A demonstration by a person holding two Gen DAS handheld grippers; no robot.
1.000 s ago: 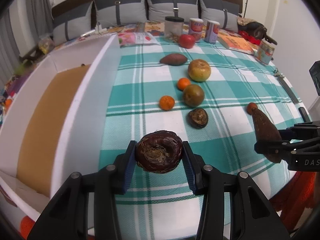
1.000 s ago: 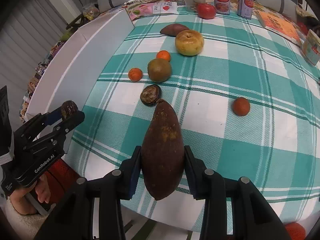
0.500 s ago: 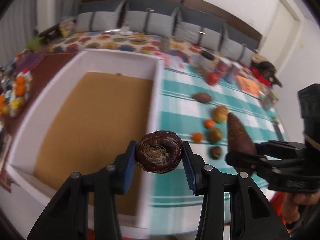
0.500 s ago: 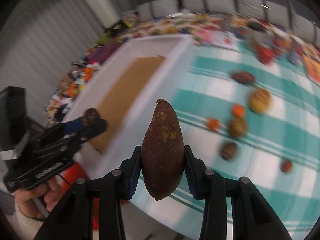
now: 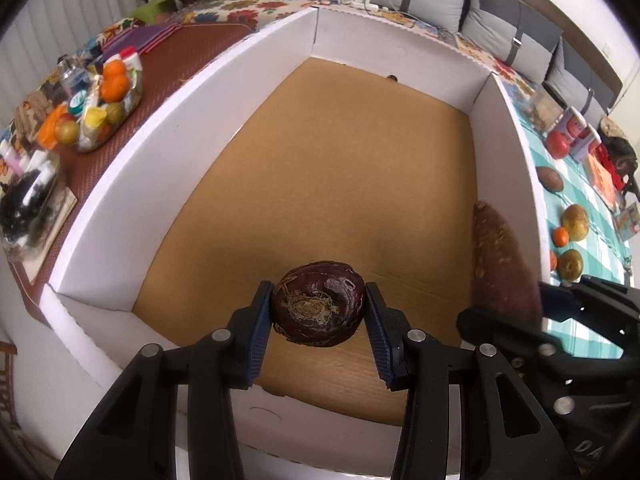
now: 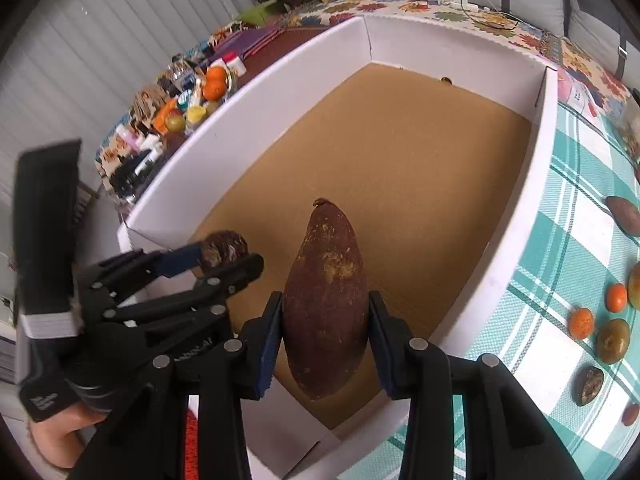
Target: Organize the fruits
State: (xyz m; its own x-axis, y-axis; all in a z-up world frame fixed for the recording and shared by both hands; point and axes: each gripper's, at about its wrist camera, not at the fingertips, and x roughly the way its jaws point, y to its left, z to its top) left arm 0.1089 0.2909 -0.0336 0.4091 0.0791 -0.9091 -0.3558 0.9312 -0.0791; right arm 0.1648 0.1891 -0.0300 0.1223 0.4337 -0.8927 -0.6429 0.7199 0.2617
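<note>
The round dark fruit sits pinched between the two fingers of the left gripper, held in the air above the near end of the box floor, its rough stem end facing the camera. In the right wrist view the same fruit shows small at the tip of the left gripper, low over the near left corner of the box.

The long brown fruit is clamped between the fingers of the right gripper, its pointed tip aimed away from the camera, also above the near end of the box. From the left wrist view it hangs just inside the right wall, with the right gripper closed around its lower part.

The white box has tall walls and a bare brown cardboard floor.

To the right of the box, on the teal checked cloth, lie the other fruits: two small oranges, a greenish round fruit, another dark round fruit and a second brown pointed fruit. A red apple and cans stand farther back.

Left of the box, a bag of oranges and bottles lies on a brown mat.
</note>
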